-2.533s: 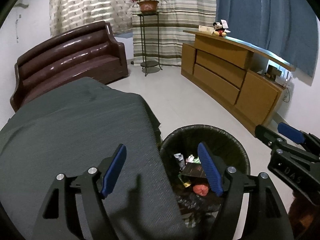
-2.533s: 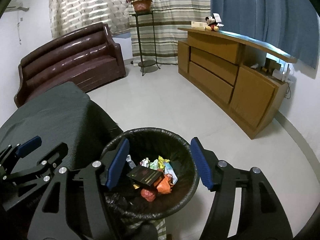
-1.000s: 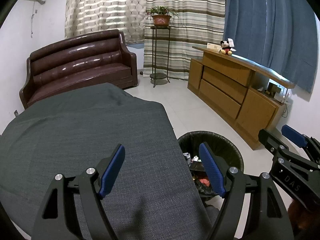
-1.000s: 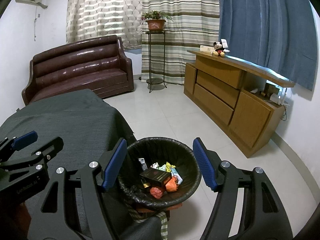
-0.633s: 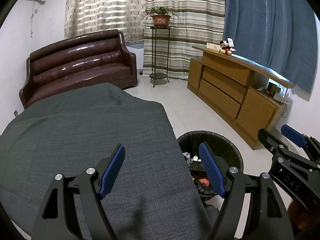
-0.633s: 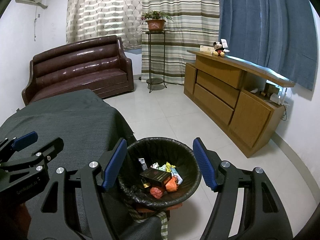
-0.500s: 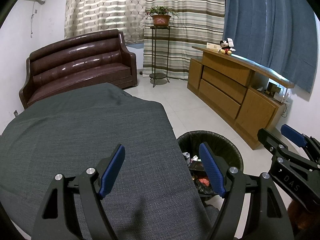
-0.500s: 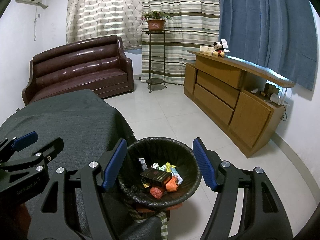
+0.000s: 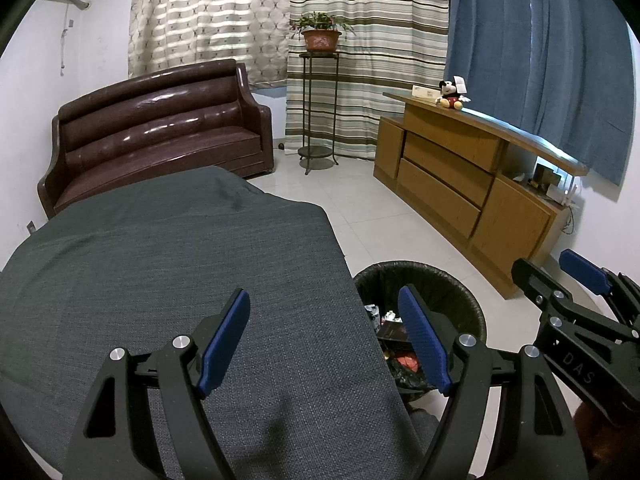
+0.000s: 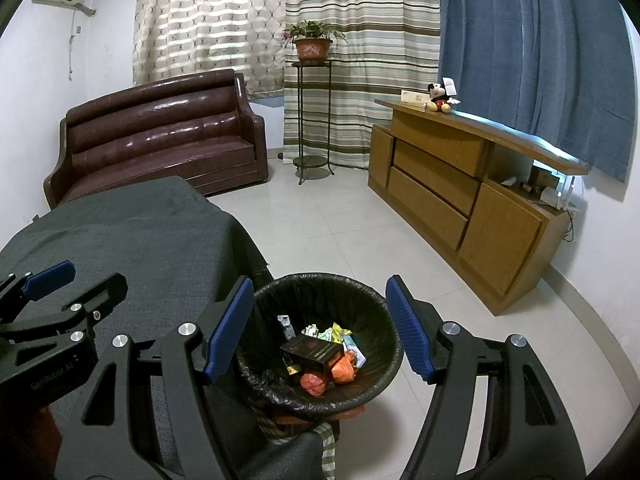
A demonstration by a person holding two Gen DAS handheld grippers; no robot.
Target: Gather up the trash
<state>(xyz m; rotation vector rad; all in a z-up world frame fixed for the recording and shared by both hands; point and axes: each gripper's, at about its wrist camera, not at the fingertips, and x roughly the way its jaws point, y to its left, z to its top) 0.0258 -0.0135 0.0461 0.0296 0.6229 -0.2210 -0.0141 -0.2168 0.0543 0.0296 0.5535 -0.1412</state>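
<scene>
A round trash bin (image 10: 384, 376) lined with a black bag stands on the floor beside the table. It holds a dark box (image 10: 312, 354), orange wrappers (image 10: 342, 370) and other scraps. My right gripper (image 10: 320, 326) is open and empty, held above the bin. My left gripper (image 9: 326, 334) is open and empty over the table's right edge; the bin (image 9: 460, 300) shows partly behind its right finger. Each gripper shows at the other view's edge.
A table under a grey cloth (image 9: 160, 272) fills the left. A brown leather sofa (image 9: 160, 136) stands behind it. A wooden sideboard (image 10: 460, 192) runs along the right wall. A plant stand (image 10: 312, 120) stands by the curtains. The floor is white tile (image 10: 340, 232).
Since 2.5 s ago both grippers have risen and drawn back from the bin, so more of the room shows. Over the last second nothing has visibly moved.
</scene>
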